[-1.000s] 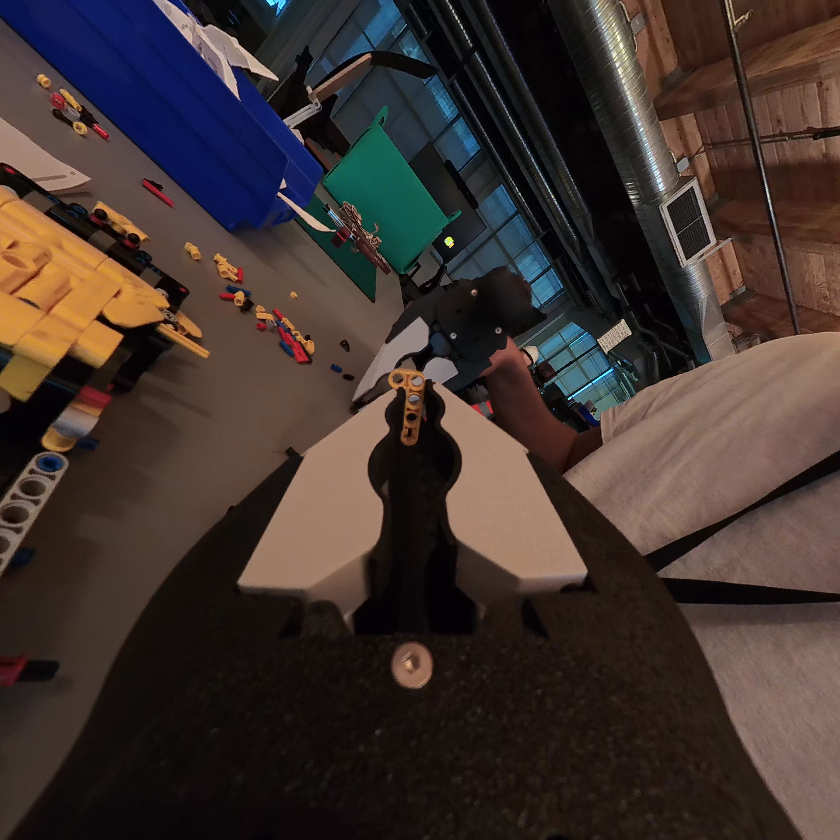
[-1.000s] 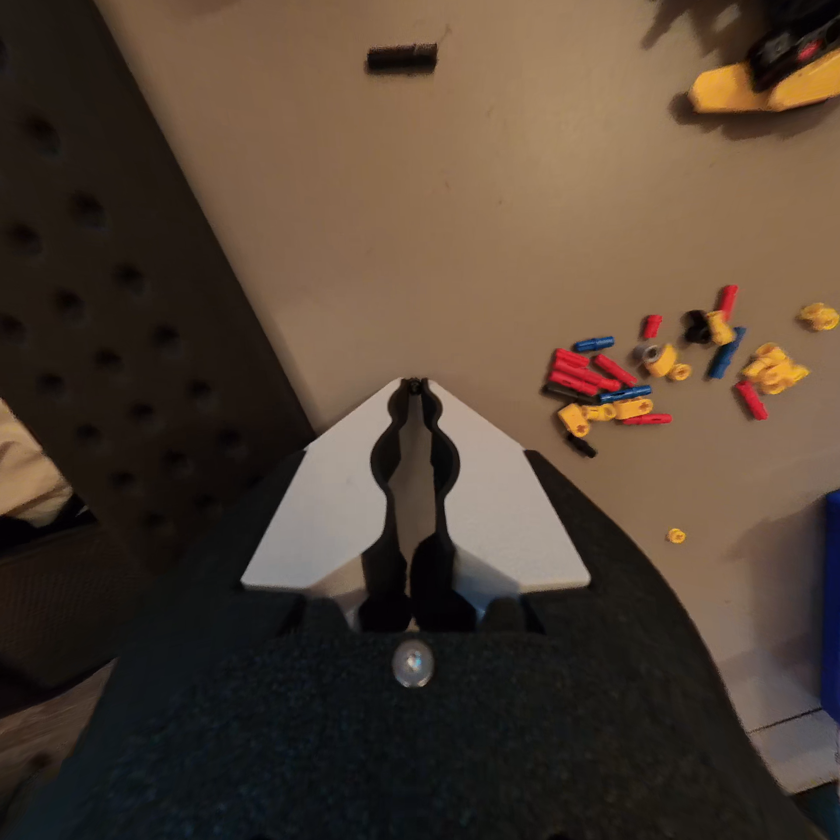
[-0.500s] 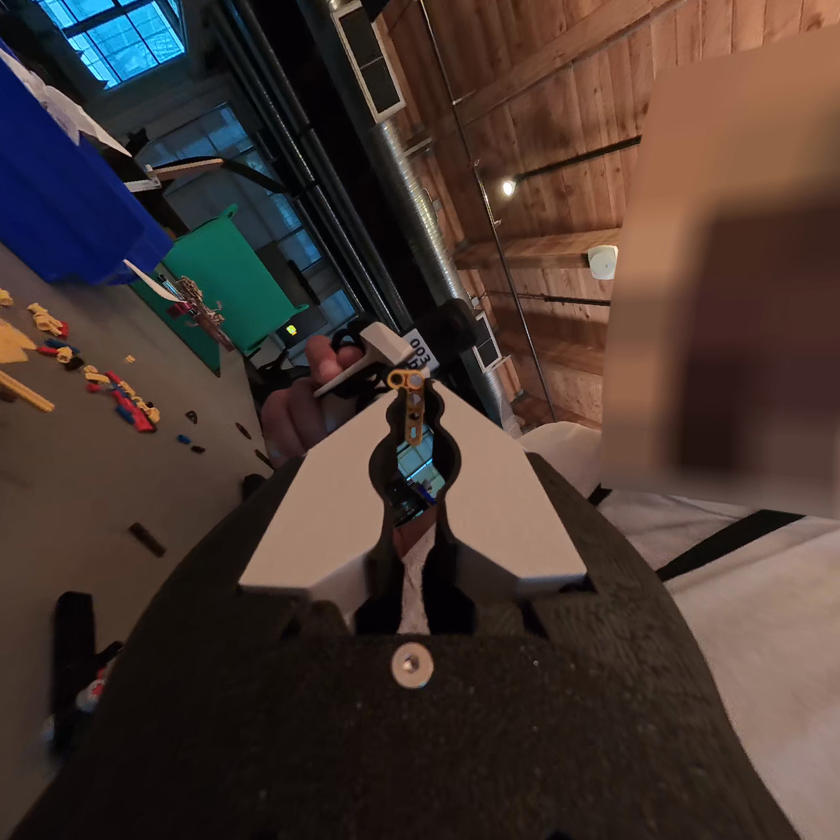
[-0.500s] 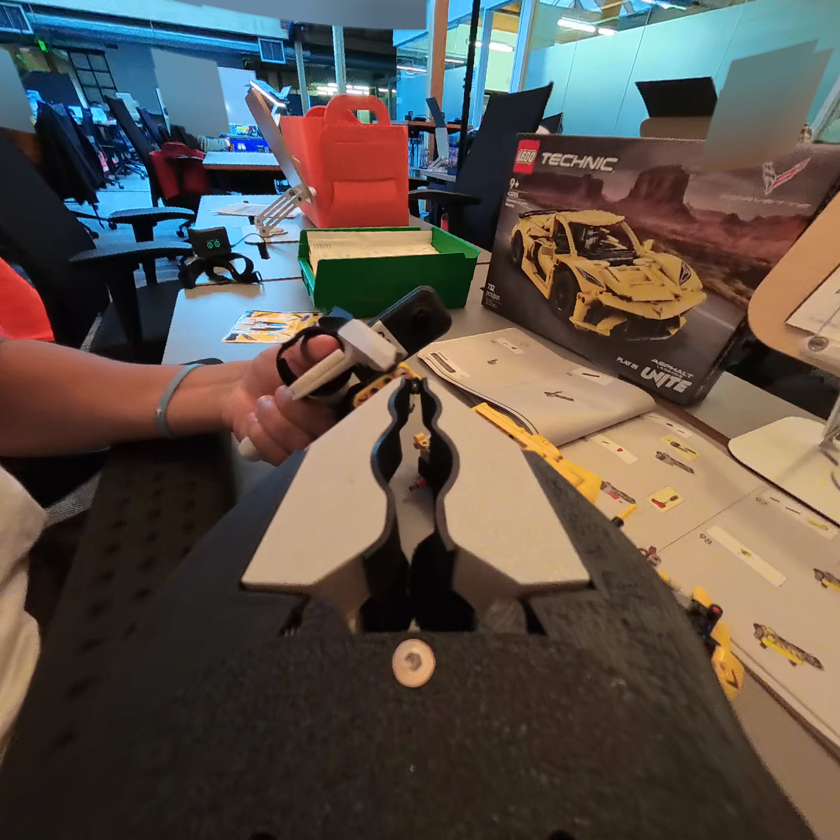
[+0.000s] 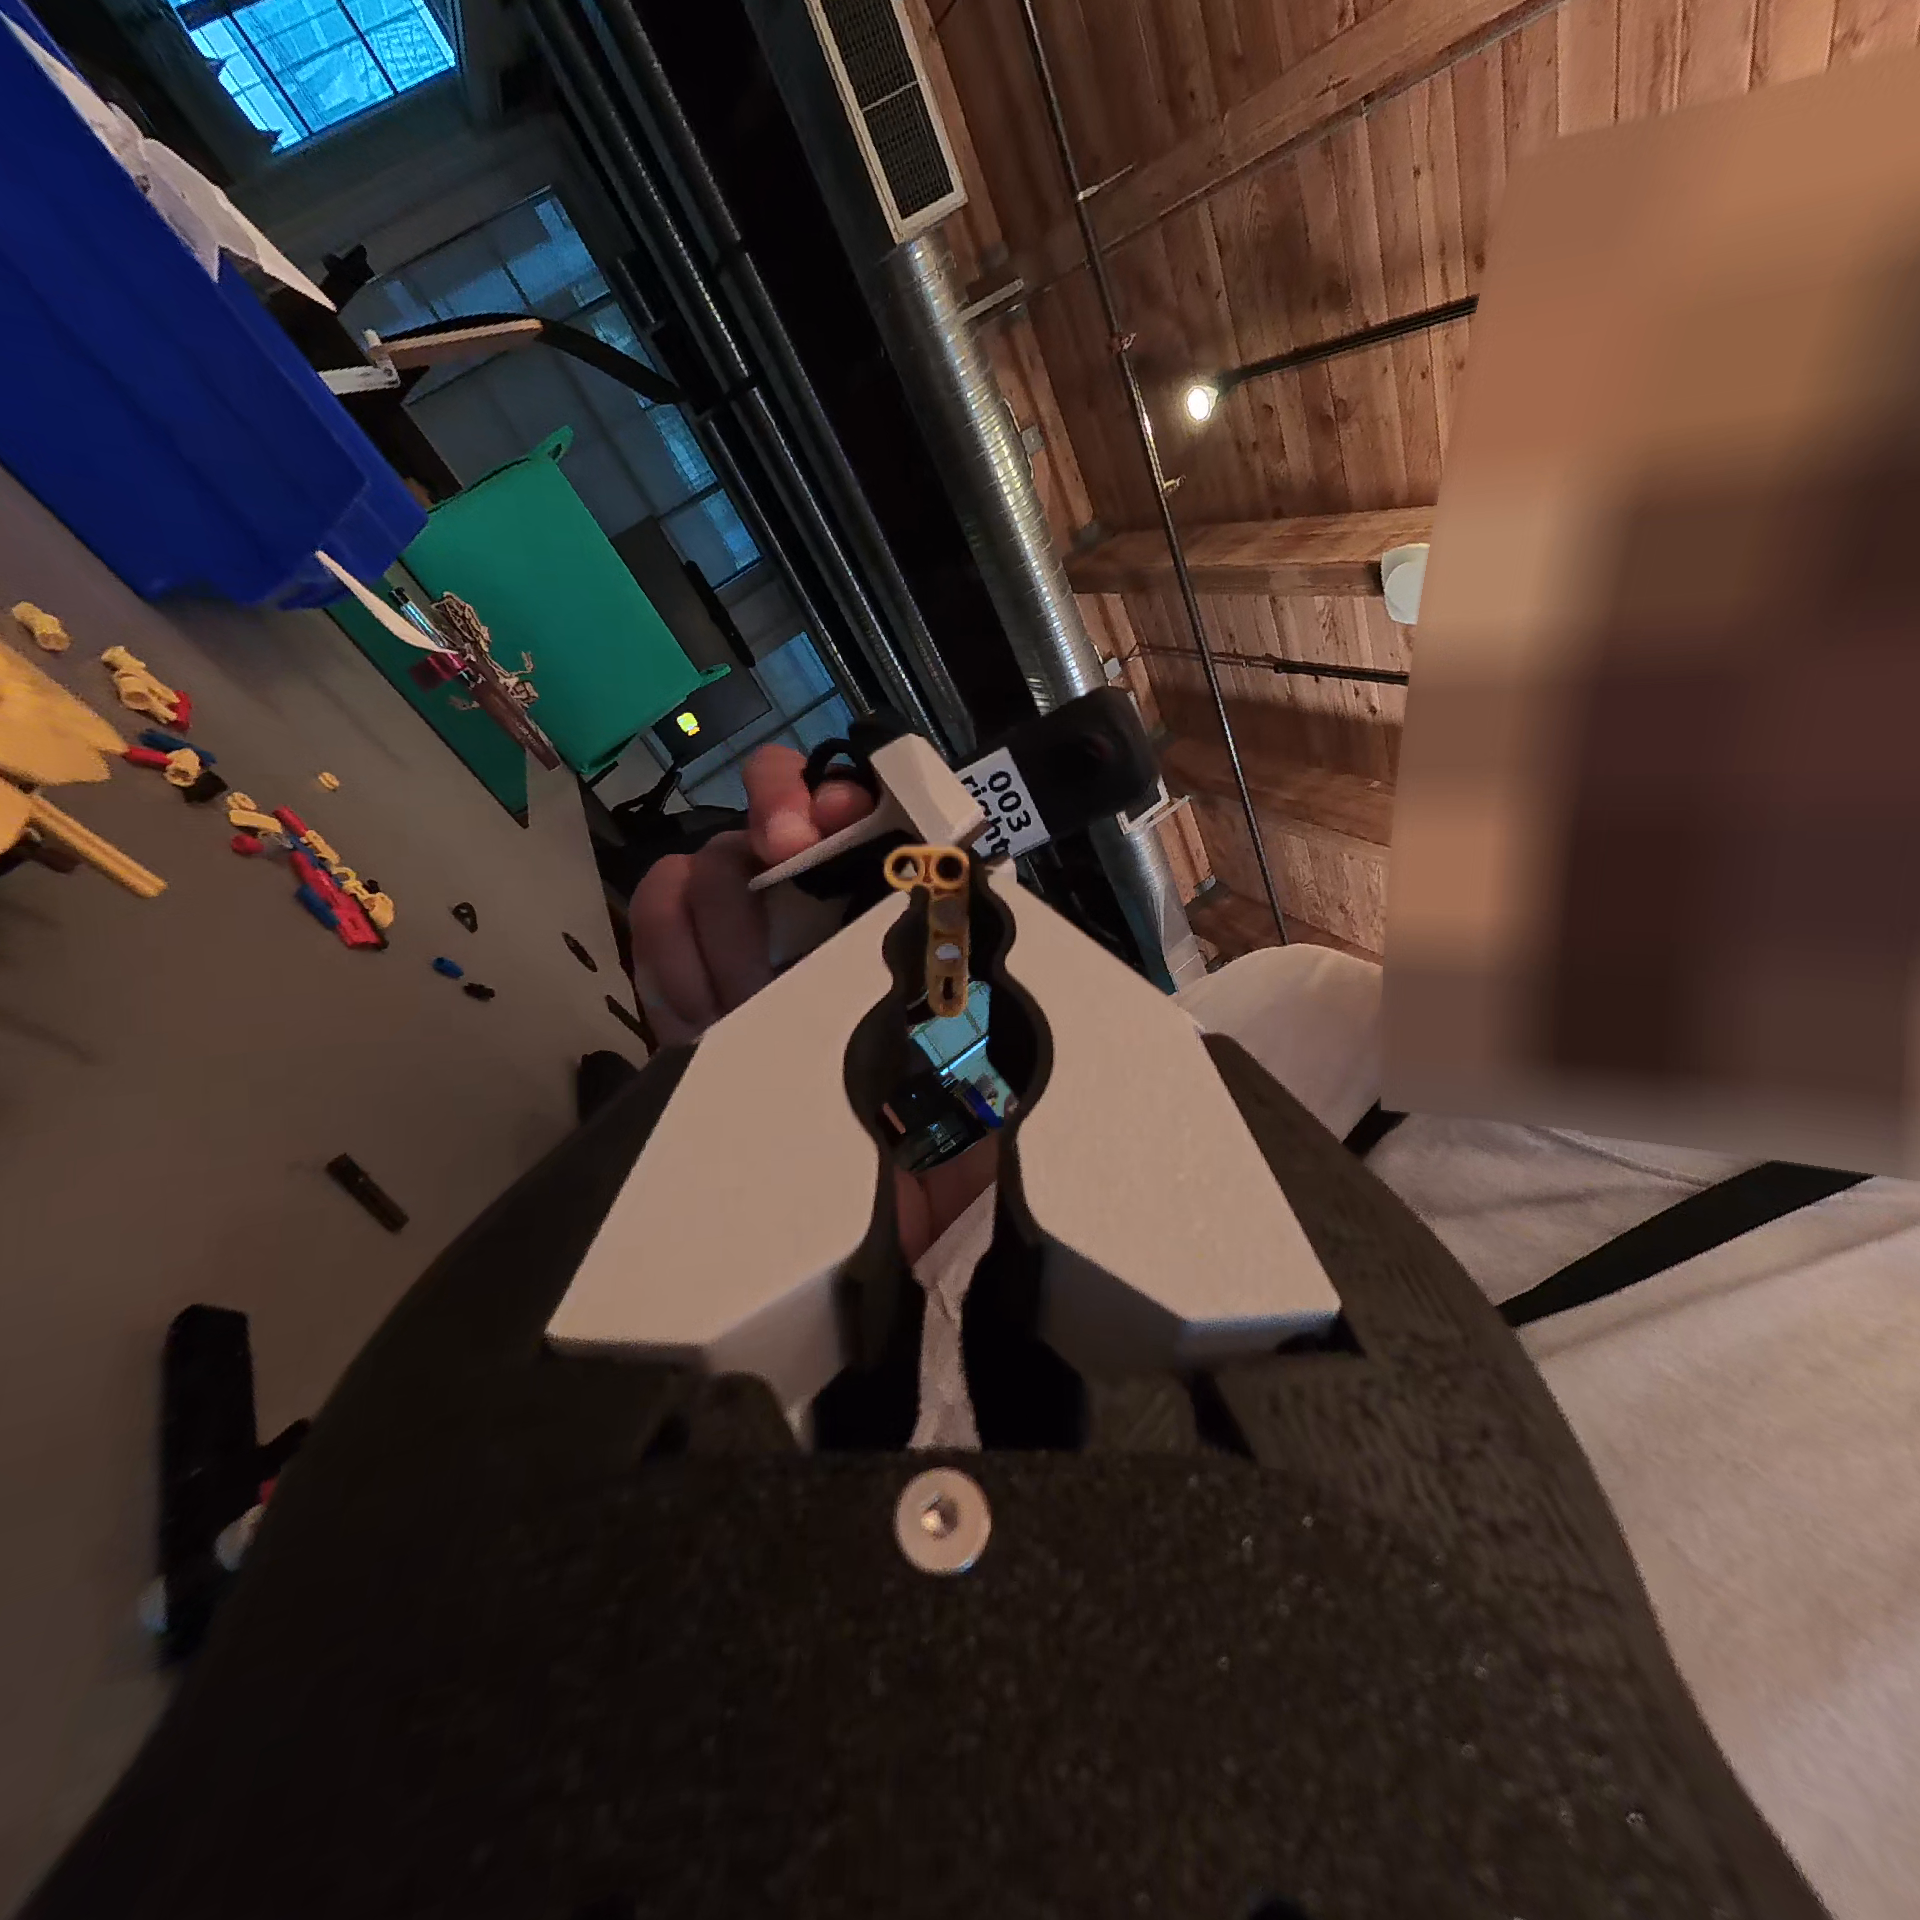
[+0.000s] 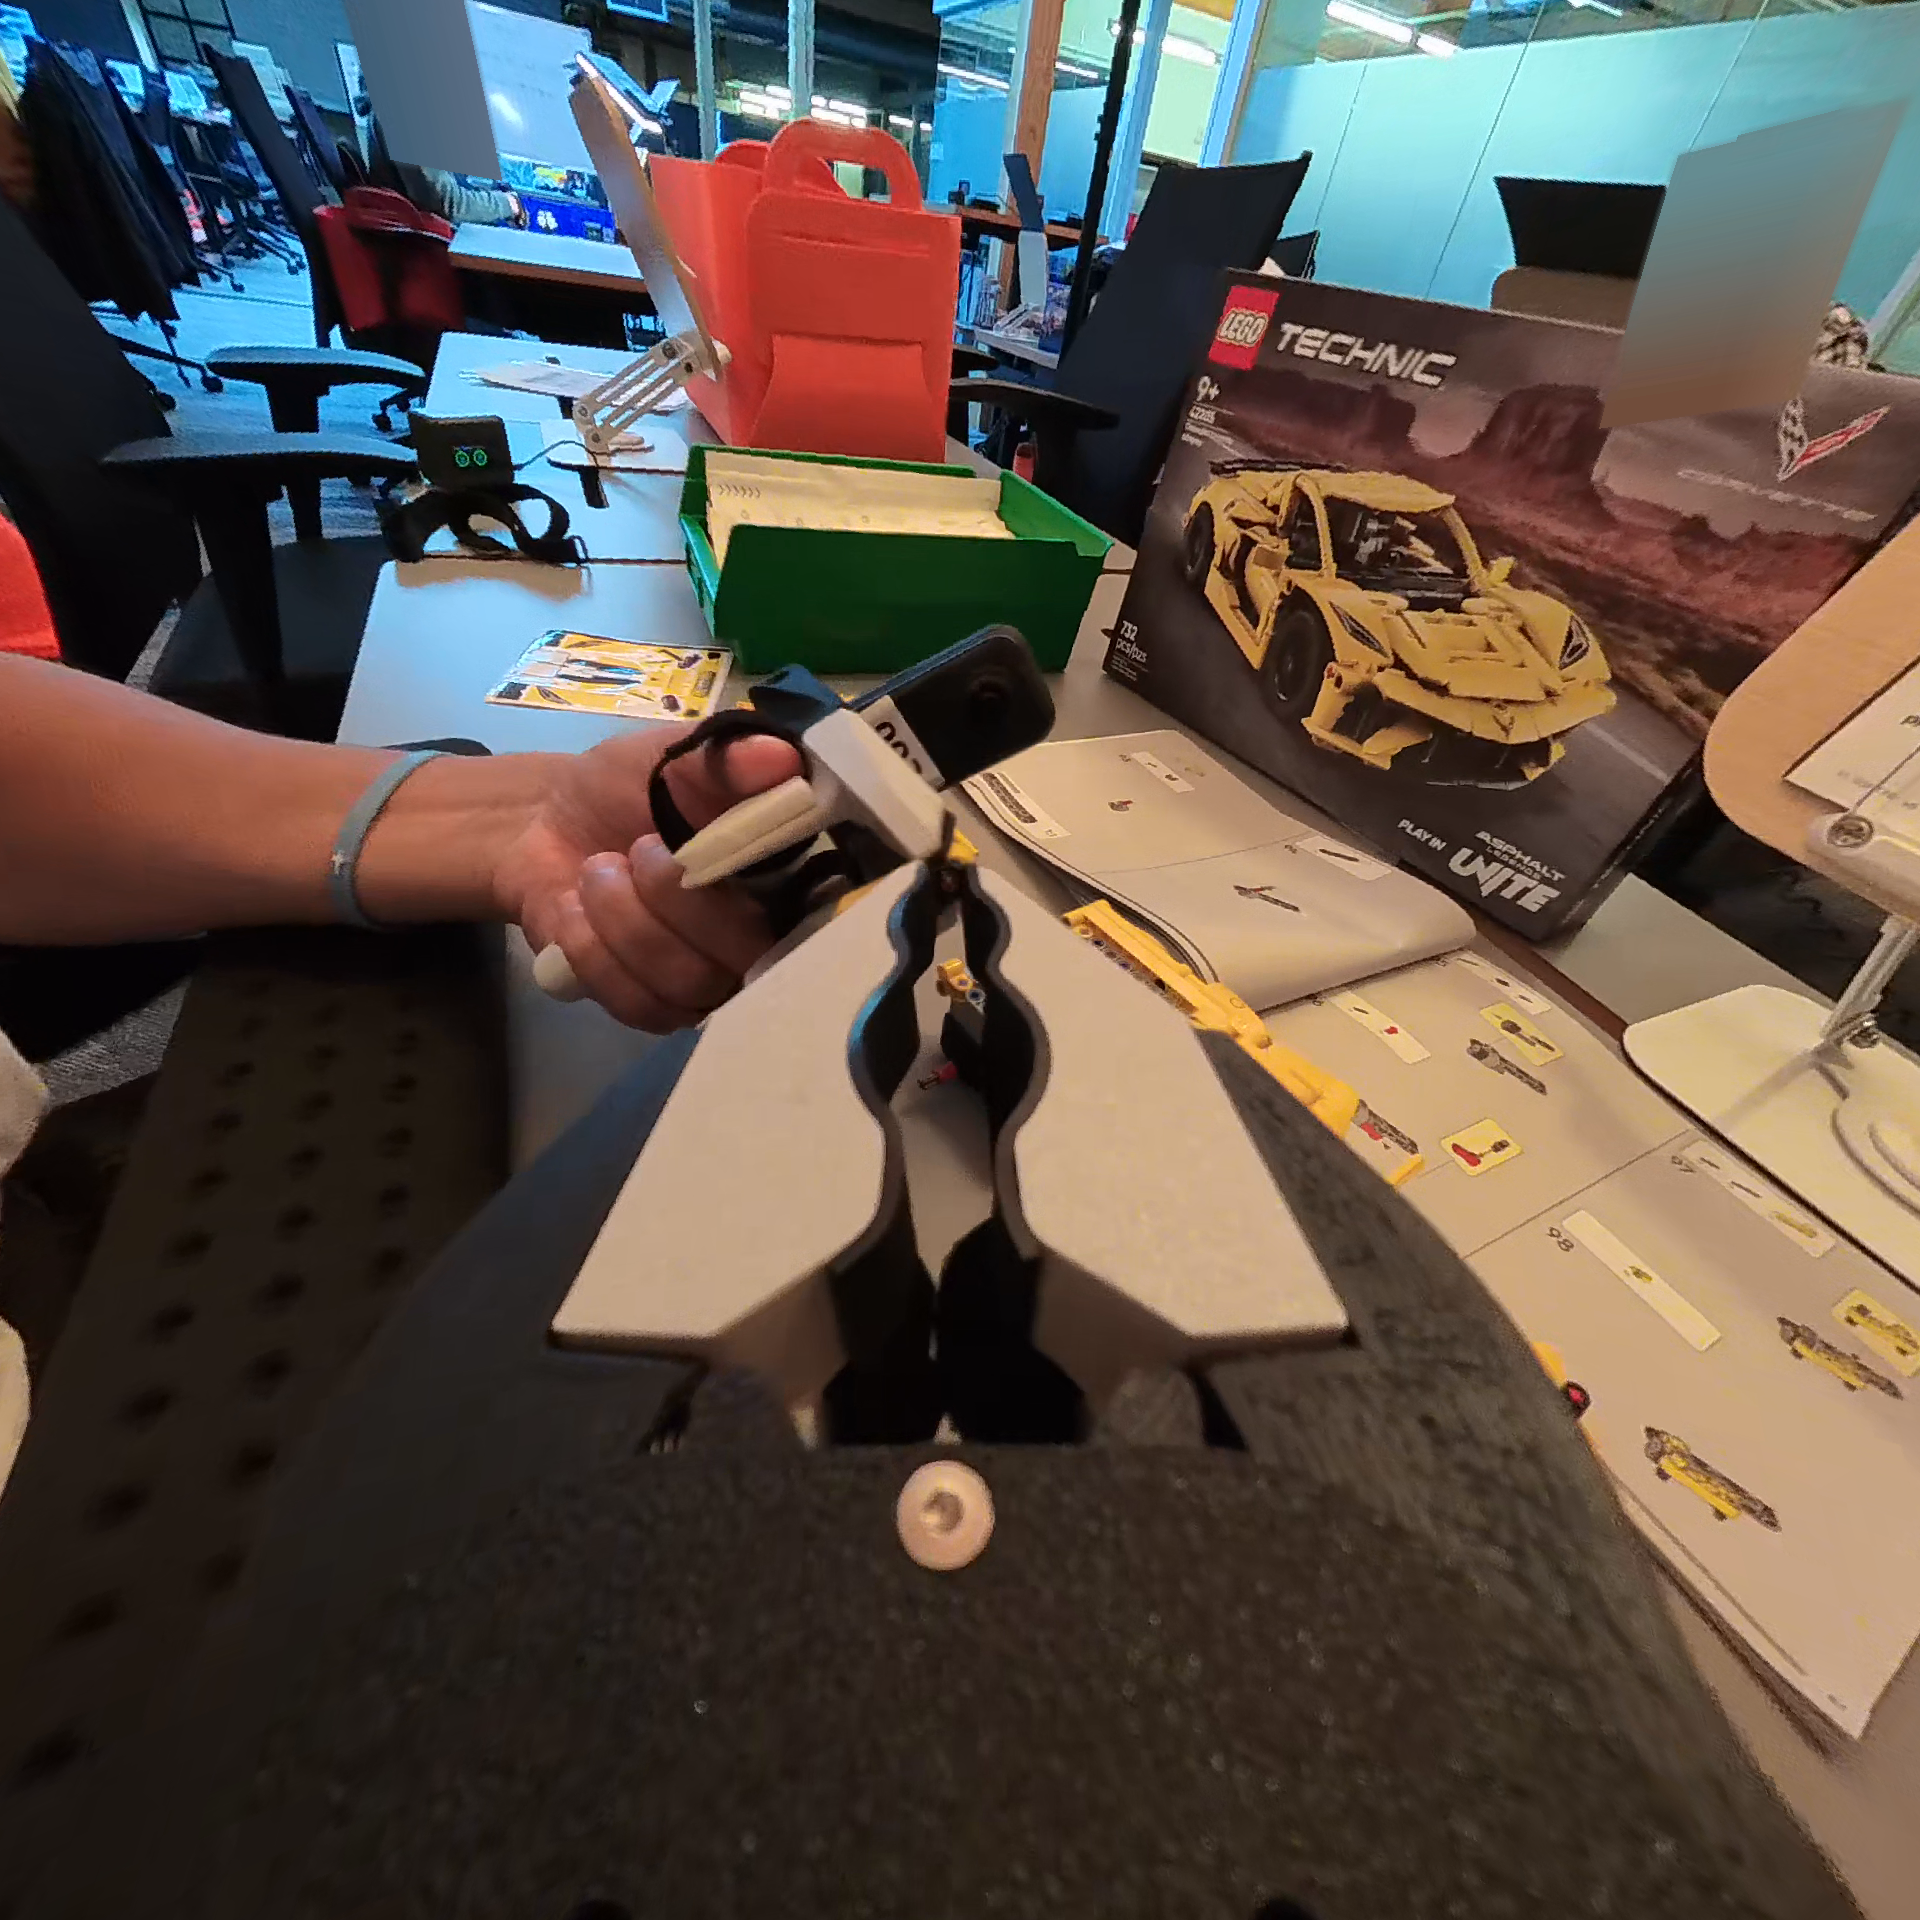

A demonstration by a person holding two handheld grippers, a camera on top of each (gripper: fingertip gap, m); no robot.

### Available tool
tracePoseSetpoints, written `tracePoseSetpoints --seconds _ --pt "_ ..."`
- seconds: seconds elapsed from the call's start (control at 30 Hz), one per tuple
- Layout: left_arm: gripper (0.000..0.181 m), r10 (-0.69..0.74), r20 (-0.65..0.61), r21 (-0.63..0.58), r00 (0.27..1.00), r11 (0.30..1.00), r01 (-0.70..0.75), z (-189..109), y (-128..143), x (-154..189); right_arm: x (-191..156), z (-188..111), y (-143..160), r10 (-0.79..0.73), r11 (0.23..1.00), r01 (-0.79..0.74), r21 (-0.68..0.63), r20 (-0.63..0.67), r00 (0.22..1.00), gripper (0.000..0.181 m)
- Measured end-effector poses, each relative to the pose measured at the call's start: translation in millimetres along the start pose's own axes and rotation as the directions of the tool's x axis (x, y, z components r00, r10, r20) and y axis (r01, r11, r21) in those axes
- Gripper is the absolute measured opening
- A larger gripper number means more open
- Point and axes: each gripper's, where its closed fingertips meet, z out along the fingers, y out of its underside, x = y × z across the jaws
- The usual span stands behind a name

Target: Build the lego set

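Your left gripper [image 5: 940,914] is clamped on a small yellow lego beam [image 5: 940,935], which stands upright between the fingertips with its holed end poking just past them. Right beyond that tip sits your right gripper [image 6: 940,883], its fingertips pressed together and meeting the left gripper's tip; whether it pinches anything, you cannot tell. Off to the left of your left gripper, loose lego pieces [image 5: 312,873] lie scattered on the grey table [image 5: 208,1091]. Ahead and right of your right gripper lie the instruction booklet [image 6: 1226,862] and, farther back, the lego box [image 6: 1455,582]
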Motion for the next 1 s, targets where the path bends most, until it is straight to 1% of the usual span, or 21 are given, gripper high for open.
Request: tracePoseSetpoints --seconds 0.07,0.23,0.37,0.53,0.6,0.8,0.93,0.97,1.0 --pt "0.006 -0.006 0.0 0.008 1.0 1.0 0.006 -1 -1 -1 1 1 1 -0.018 1.0 0.018 -0.001 -0.016 1.0 0.003" --pt "0.006 -0.01 -0.004 0.008 1.0 1.0 0.01 -2 -1 0 3 1 4 -0.001 1.0 0.002 0.006 -0.028 1.0 0.004" --pt "0.006 -0.018 0.002 0.001 1.0 1.0 0.018 -1 0 -2 2 0 4 -0.062 0.998 0.062 -0.005 -0.056 0.997 0.004" --pt "0.006 -0.025 0.012 -0.002 1.0 1.0 0.025 -1 1 -5 2 1 5 -0.076 0.997 0.075 -0.022 -0.052 0.996 0.004" --pt "0.006 -0.028 0.016 -0.005 0.999 1.0 0.028 -2 2 -6 2 1 6 -0.074 0.997 0.074 -0.007 -0.046 0.996 0.004" --pt "0.006 -0.056 0.008 -0.036 0.998 0.998 0.056 -3 8 -7 -3 -1 10 -0.08 0.996 0.082 0.04 -0.034 0.996 0.004" --pt "0.006 -0.035 0.037 -0.098 0.999 0.994 0.038 -3 17 -10 -9 -4 16 -0.126 0.992 0.126 0.006 -0.003 0.992 0.004" --pt "0.006 -0.023 0.049 -0.125 0.999 0.992 0.029 -2 20 -11 -11 -4 19 -0.149 0.989 0.149 -0.018 0.002 0.989 0.004" --pt "0.006 -0.021 0.043 -0.136 0.999 0.99 0.027 -1 22 -10 -13 -5 19 -0.179 0.984 0.179 -0.014 -0.007 0.984 0.003"
